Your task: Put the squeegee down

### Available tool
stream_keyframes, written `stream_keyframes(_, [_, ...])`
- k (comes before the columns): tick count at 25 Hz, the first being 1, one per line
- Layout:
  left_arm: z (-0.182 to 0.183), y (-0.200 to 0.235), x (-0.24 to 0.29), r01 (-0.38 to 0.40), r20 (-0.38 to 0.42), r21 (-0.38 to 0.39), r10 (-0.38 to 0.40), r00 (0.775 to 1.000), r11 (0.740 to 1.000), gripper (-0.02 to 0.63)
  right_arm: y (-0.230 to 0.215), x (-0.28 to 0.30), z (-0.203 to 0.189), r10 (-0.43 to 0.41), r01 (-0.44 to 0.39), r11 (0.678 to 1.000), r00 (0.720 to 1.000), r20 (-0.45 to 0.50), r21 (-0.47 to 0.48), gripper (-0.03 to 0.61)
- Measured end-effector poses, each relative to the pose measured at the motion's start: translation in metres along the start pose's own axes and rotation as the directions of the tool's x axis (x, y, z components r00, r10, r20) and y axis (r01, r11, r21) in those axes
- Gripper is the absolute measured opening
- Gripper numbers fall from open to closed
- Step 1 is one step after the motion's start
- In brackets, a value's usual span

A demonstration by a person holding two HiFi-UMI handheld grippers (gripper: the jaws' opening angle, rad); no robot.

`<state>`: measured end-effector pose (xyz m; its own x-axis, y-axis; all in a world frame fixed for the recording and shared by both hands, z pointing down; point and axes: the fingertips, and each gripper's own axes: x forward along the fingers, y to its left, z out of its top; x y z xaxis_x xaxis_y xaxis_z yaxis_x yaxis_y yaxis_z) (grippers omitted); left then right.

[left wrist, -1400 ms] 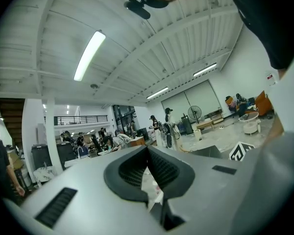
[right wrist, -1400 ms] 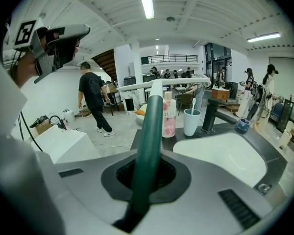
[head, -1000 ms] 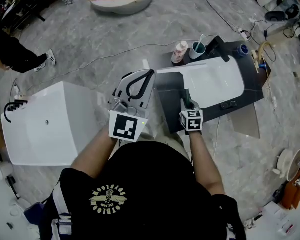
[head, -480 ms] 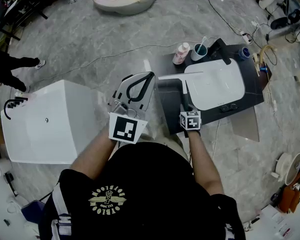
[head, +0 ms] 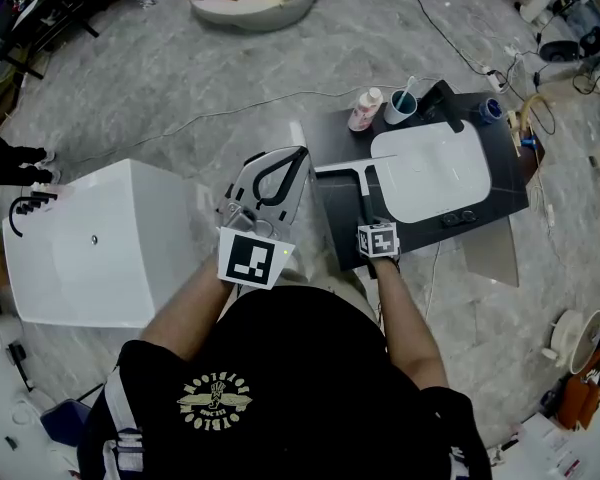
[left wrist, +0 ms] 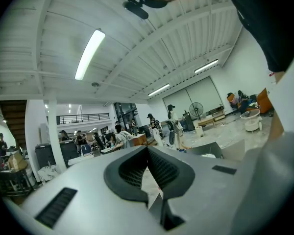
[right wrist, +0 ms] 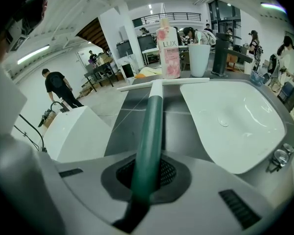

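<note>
The right tongs are clamped on the green-handled white-bladed squeegee. Its long axis runs near to far, blade farthest, over the dark desk left of the white basin. The left tongs are together, empty. Grey marble floor lies all round.
</note>
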<state>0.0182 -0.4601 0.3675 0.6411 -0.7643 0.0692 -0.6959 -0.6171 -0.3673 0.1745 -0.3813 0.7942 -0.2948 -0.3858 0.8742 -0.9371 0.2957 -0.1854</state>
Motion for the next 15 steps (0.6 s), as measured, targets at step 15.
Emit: stream_keyframes(15, [0.0076,-0.0044,-0.0056,0.012,0.021,-0.01,-0.012,1.0,1.0,0.023,0.0043,-0.0036,-0.0122,0.009,-0.011,0.998,1.0,-0.019,-0.06,0.186])
